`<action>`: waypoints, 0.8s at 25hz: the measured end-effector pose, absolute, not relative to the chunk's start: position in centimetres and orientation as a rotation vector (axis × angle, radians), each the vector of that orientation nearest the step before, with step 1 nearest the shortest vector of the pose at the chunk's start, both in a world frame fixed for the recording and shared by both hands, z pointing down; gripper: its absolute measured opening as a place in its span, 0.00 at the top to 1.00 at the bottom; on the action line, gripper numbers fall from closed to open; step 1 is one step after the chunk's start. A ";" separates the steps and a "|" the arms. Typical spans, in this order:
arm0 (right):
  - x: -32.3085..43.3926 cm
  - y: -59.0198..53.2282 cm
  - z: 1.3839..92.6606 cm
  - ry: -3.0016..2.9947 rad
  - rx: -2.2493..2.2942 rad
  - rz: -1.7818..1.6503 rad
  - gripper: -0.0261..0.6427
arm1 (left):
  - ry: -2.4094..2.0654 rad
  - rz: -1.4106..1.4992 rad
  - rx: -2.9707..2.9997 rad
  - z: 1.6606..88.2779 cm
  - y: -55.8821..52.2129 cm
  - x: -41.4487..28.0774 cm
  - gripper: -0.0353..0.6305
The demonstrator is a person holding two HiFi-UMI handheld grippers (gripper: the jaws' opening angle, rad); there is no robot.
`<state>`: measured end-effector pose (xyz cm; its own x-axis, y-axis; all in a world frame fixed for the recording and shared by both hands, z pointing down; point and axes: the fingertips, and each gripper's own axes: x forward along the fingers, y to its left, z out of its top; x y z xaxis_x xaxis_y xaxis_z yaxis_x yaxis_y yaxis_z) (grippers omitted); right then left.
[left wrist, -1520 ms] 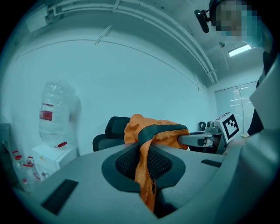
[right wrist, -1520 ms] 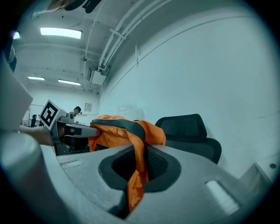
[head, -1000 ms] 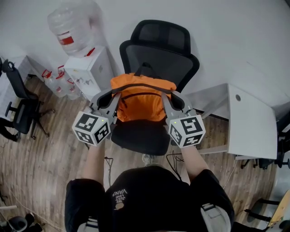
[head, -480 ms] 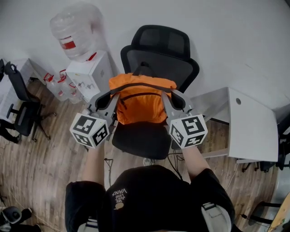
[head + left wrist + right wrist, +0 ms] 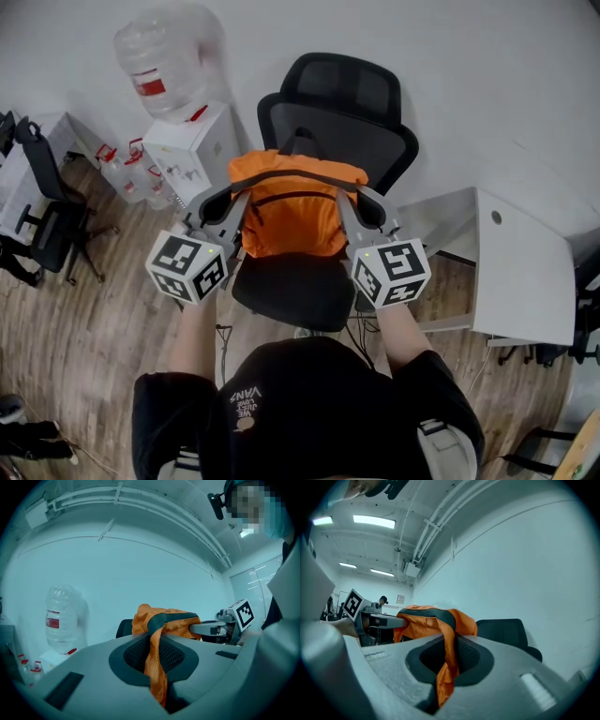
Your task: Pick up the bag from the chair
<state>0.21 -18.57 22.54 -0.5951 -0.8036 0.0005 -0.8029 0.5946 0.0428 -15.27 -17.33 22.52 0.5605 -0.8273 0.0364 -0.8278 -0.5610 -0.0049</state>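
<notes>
Bag (image 5: 295, 220): L gripper (image 5: 232, 204), R gripper (image 5: 354, 202) each pinch thin fabric. I fear fabric slips mid-lift; bag falls onto chair (image 5: 292, 292).

The thin orange fabric bag (image 5: 292, 217), with a dark band across its top and a dark zip line below, hangs upright and slightly crumpled in front of the backrest of the black mesh-backed office chair (image 5: 339, 98). Its lower edge is over the far part of the seat. The left gripper (image 5: 238, 195) pinches its top left corner and the right gripper (image 5: 349, 195) its top right corner, with orange cloth trailing between each pair of jaws.
</notes>
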 end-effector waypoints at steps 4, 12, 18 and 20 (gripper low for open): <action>0.2 -18.3 22.9 -2.782 1.396 -0.055 0.94 | -1.470 0.054 2.751 23.0 -17.0 -15.2 0.89; -0.1 -18.2 23.6 -2.774 1.373 -0.049 0.94 | -1.479 0.056 2.729 23.8 -16.7 -15.5 0.89; -0.2 -18.1 23.8 -2.769 1.367 -0.042 0.94 | -1.478 0.068 2.723 23.9 -16.6 -15.6 0.89; -0.2 -18.2 23.9 -2.766 1.366 -0.041 0.94 | -1.476 0.070 2.722 24.0 -16.7 -15.6 0.89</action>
